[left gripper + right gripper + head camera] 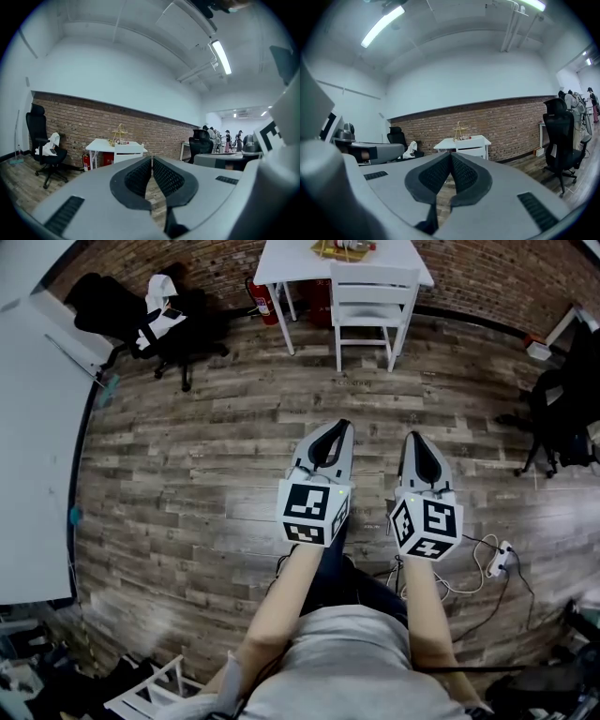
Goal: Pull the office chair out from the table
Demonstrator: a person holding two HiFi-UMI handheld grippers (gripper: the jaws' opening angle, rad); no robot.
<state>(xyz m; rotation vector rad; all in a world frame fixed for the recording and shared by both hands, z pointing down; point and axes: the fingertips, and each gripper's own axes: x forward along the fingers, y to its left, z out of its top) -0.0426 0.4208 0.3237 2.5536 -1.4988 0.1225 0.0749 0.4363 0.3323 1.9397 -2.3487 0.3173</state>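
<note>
Head view: white slat-back chair stands pushed in at the near edge of the small white table, at the far edge of the grey wood-plank floor by the red brick wall. Black swivel office chair draped with a white garment stands near the floor's far left corner. Left gripper and right gripper are side by side above mid-floor, well apart from the white chair and pointing toward it. Both pairs of jaws are together with nothing between them.
</note>
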